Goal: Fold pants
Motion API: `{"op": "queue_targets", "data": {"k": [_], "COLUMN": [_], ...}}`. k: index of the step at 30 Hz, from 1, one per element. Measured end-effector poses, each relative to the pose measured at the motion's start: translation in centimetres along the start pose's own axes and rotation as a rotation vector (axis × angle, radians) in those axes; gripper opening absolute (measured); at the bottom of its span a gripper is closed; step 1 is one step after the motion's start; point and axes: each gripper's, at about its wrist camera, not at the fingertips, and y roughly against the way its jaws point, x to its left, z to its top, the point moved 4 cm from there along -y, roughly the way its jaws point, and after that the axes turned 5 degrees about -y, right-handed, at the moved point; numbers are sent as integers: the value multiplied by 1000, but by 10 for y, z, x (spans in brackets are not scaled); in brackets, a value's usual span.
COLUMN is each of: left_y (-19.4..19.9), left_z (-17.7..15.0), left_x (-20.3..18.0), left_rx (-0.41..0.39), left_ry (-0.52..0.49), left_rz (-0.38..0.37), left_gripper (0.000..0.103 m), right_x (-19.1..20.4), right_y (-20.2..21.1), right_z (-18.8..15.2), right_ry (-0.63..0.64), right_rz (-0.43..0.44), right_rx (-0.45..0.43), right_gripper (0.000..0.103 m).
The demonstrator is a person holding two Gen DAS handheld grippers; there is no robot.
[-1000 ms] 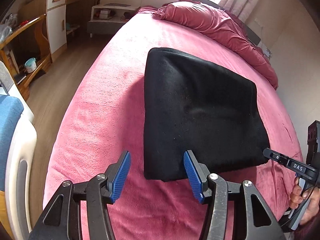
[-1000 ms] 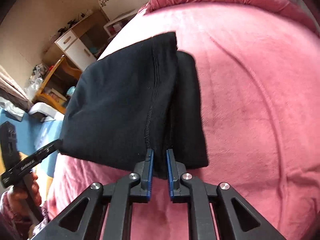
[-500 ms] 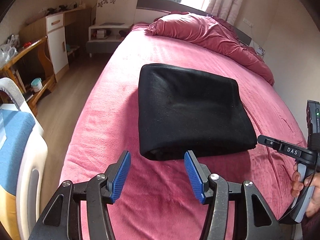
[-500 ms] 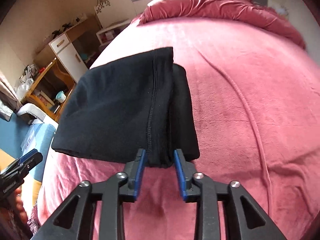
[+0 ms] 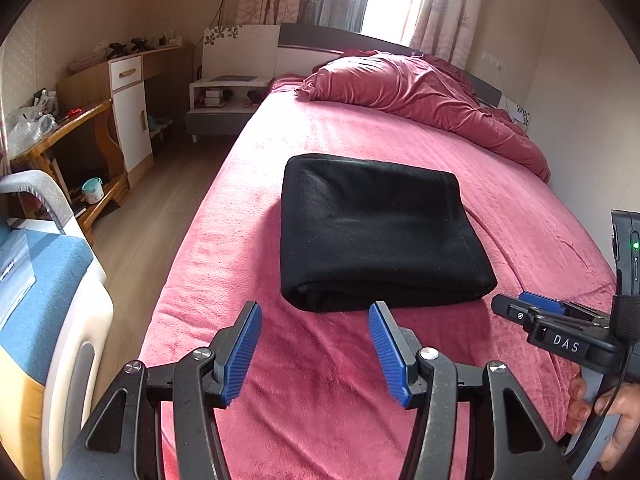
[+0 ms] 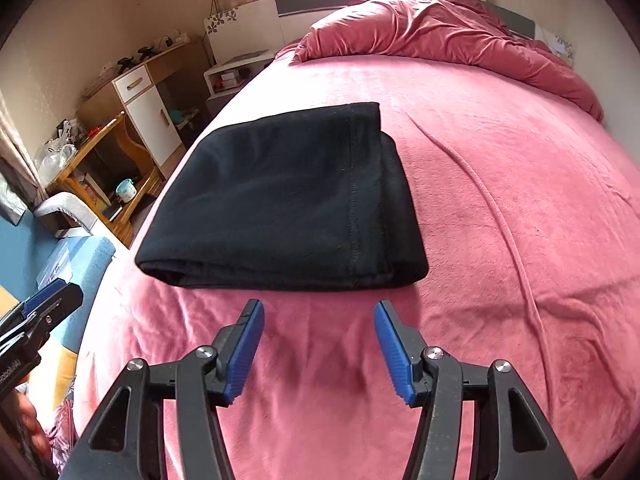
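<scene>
The black pants (image 5: 376, 232) lie folded into a flat rectangular stack on the pink bed (image 5: 360, 360). They also show in the right wrist view (image 6: 288, 204), with a seam running down the top layer. My left gripper (image 5: 314, 350) is open and empty, just short of the stack's near edge. My right gripper (image 6: 318, 350) is open and empty, also just in front of the near edge. The right gripper shows at the right of the left wrist view (image 5: 532, 312). The left gripper shows at the left edge of the right wrist view (image 6: 44, 300).
A bunched pink duvet (image 5: 420, 92) lies at the head of the bed. A white nightstand (image 5: 224, 100), a wooden desk with cabinet (image 5: 116, 96) and a blue and white chair (image 5: 44, 300) stand left of the bed on the wood floor.
My right gripper let go of the pants' edge, opened wide and drew back. My left gripper stayed open and pulled back. The pants now lie flat and untouched.
</scene>
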Motion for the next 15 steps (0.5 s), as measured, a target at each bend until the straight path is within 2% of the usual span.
{"op": "queue_targets", "data": {"k": [7,13,15], "left_y": [10,12,14], "left_z": [-8,-12,-13], "left_x": [-7,-13,-14], "left_rx": [-13,-12,-15], "left_ry": [-10,-33,-37], "left_rz": [-18,-16,-20], "left_gripper": [57,58,65], "right_x": [7,12,13], "right_y": [21,22,21], "right_z": [-5,-13,-15], "right_ry": [0,28,24], "right_rz": [-45,-73,-79], "right_rx": [-78,-86,-84], "right_gripper": [69,73,73]}}
